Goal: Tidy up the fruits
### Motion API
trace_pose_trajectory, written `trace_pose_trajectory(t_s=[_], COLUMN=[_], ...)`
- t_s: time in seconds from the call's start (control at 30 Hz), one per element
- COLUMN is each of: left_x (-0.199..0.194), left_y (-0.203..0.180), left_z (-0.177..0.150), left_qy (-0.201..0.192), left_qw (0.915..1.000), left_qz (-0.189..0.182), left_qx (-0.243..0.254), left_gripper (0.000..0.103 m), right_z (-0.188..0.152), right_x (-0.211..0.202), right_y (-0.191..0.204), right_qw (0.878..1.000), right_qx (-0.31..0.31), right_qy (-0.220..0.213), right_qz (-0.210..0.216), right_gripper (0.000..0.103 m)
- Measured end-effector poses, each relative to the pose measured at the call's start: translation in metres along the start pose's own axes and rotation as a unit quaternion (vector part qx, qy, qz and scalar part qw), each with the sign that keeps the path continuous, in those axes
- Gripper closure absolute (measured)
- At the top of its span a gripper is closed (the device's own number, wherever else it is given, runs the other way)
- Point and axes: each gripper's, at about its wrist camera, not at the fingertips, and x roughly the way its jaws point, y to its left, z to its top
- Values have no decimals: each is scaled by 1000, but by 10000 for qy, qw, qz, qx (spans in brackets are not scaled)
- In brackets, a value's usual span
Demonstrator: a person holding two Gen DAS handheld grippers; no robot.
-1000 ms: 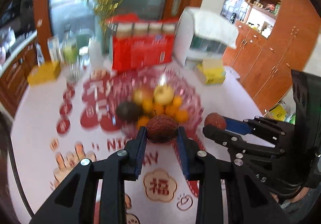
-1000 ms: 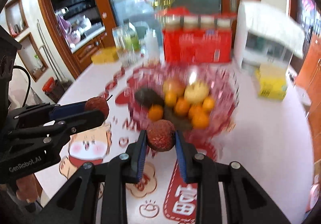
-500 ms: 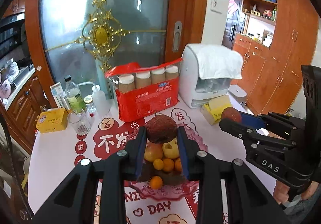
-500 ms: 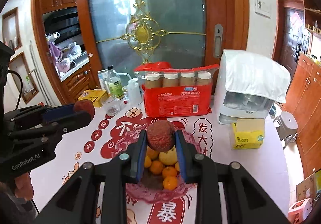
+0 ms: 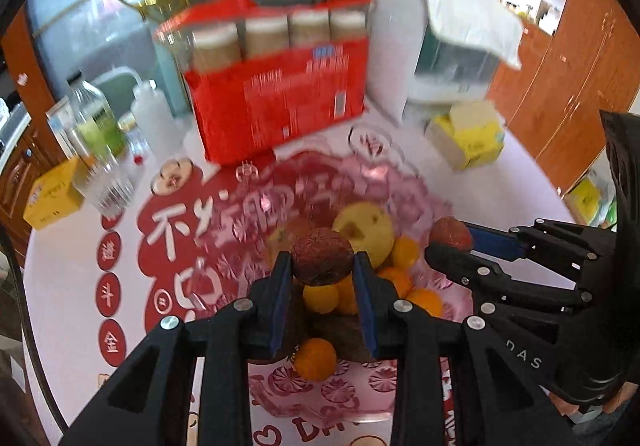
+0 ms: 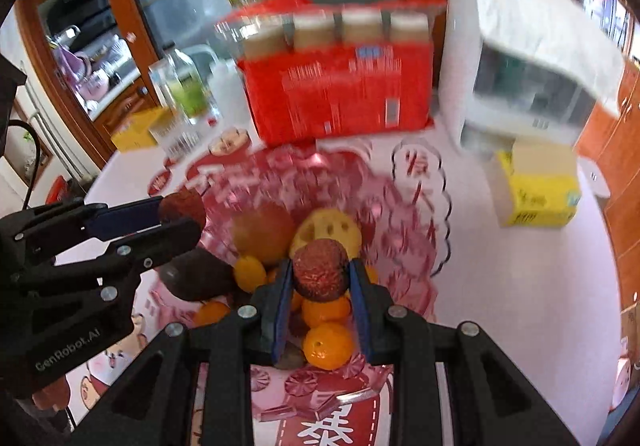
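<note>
the left gripper (image 5: 322,266) is closed on a dark red, bumpy lychee (image 5: 322,261), held between its blue-lined fingers (image 5: 280,298) above the clear pink fruit bowl (image 5: 408,186). the right gripper (image 6: 320,274) likewise clamps a second lychee (image 6: 321,270) over the same bowl, and in the left view it shows from the side with its fruit at the fingertips. in the bowl lie small oranges (image 6: 328,344), a yellow apple (image 5: 366,228), a brownish round fruit (image 6: 264,232) and a dark avocado (image 6: 198,274). the bowl stands on a white surface (image 6: 500,286) with red printed characters. behind it are a red pack of jars (image 6: 340,86), a white appliance under a cloth (image 6: 520,58), a yellow box (image 6: 538,190) on the right, and bottles with a glass (image 5: 100,166) on the left. the background is blurred.
</note>
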Motion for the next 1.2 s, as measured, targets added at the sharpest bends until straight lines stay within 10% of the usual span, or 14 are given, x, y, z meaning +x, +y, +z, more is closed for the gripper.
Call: trace_pose_trajectory(t_s=[0.2,0.33,0.6,1.2], left_x=[32,29,3,-88], left_y=[3,5,10,-22], left_z=[-12,-13,-19,-65], left_qy=[347,263,73,-387], left_qw=[9994,9995,9994,9979], left_qz=[66,146,243,253], left_qx=[10,-56,-214,-451], left_gripper=[73,46,23,6], right_z=[-15,-18,-22,-61], right_x=[33,40,28,-63], right_y=[-5,-4,-2,28], right_qw=[9992,9986,9990,9996], right_qx=[41,22,76,-189], right_qy=[388,529,415,-197], right_qz=[-83,15,148,49], right_gripper=[74,70,58,53])
